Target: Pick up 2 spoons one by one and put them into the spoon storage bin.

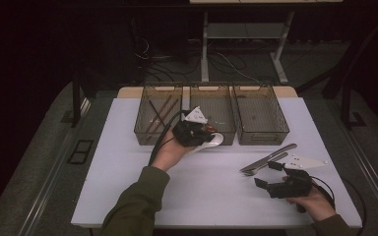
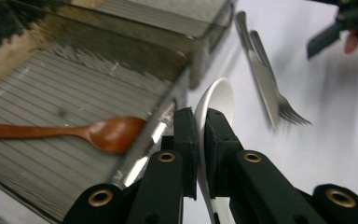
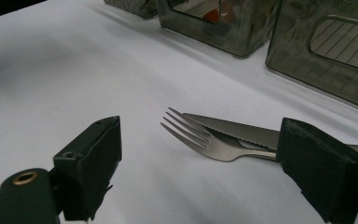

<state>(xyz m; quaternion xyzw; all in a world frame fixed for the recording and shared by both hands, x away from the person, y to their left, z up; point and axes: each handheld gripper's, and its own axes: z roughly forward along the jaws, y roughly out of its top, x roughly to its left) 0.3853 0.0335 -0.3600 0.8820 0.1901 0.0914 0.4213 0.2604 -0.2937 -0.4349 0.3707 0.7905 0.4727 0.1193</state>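
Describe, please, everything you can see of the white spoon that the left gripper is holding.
The white spoon looks glossy, like ceramic or plastic, with an oval bowl and a handle. The left gripper is shut on it, black pads pressing both sides, so it stands on edge. It is held just above the white table, by the front wall of the middle smoky transparent bin.

We see a dim room around a brightly lit white surface (image 1: 128,162). In the left gripper view, the baskets (image 2: 74,60) are smeared by motion blur and carry glare. The right gripper view is sharper, with soft shadows beneath the fork (image 3: 200,137).
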